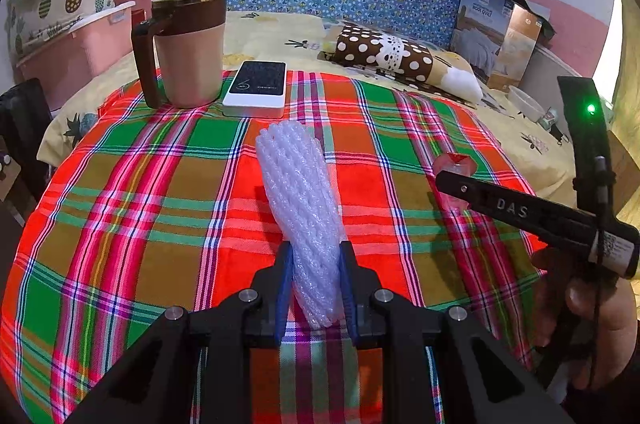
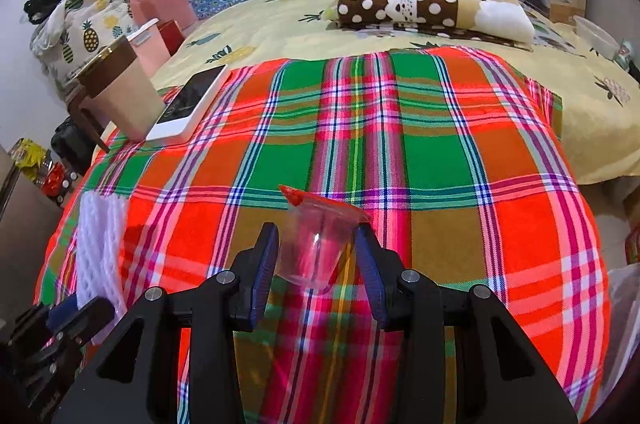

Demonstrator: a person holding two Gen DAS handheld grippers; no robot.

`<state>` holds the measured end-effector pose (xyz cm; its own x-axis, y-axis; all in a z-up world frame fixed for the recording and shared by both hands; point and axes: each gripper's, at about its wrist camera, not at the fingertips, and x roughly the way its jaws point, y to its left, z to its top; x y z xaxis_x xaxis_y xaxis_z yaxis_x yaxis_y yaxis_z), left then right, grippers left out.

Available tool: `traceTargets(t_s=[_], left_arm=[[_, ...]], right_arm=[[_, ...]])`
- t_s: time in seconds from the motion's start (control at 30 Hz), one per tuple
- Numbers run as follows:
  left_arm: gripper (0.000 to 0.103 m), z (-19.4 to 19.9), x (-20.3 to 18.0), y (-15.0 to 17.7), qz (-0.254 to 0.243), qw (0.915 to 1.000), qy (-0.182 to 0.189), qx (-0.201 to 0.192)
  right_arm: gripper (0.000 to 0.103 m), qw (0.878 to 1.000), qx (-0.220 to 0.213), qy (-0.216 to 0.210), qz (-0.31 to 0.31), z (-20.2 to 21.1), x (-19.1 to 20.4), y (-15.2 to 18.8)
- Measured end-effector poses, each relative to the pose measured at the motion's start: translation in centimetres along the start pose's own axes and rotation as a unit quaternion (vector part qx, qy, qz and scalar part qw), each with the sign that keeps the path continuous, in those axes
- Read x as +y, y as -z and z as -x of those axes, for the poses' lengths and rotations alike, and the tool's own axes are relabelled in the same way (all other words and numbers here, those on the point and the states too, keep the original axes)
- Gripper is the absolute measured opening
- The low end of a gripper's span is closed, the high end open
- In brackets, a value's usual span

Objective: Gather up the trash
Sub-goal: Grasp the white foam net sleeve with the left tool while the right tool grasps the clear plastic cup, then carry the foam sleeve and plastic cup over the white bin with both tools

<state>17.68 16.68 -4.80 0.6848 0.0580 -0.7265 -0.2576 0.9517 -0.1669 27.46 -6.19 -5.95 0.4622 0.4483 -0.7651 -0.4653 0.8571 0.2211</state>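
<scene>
A white foam net sleeve lies on the plaid cloth. My left gripper is shut on its near end, blue pads pressing both sides. The sleeve also shows at the left in the right wrist view. A clear plastic cup with a red torn lid lies on its side between the fingers of my right gripper. The jaws stand on either side of it, with the right pad touching the rim and a gap on the left. The cup shows partly behind the right gripper in the left wrist view.
A brown and beige lidded mug and a white power bank stand at the cloth's far left. A polka-dot pillow and a quilt package lie farther back on the bed. A white plastic bag hangs at the right.
</scene>
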Motion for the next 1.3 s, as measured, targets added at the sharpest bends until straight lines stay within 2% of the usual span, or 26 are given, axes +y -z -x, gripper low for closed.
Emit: traceTargets(t_s=[0.1,0.4,0.67,1.07,1.3], left_arm=[[0.023,-0.3,0.0,0.1,-0.001,1.0000,-0.003,0.004],[0.023,-0.2,-0.5,0.1,-0.006,0.9999,-0.006,0.006],[0.023,0.9,-2.0,0.7,-0.017,0.9999,-0.003,0.003],[0.023,3.9,-7.2,3.4,-0.051,0.9983,0.029,0.002],[0.023,5.4,-10.3,5.3,-0.074,0.9957,0.055,0.006]], right_arm=[[0.035,1.000,-0.004,0.004,0.001,0.2,-0.1,0.1],[0.035,1.000,-0.013,-0.007,0.010,1.7,-0.5,0.5],[0.035,0.999,-0.018,-0.021,0.023,4.6,-0.9,2.6],[0.035,0.998,-0.048,-0.012,0.027,10.2,-2.9,5.8],[0.035,0.998,-0.056,-0.001,0.003,12.5,-4.7,8.0]])
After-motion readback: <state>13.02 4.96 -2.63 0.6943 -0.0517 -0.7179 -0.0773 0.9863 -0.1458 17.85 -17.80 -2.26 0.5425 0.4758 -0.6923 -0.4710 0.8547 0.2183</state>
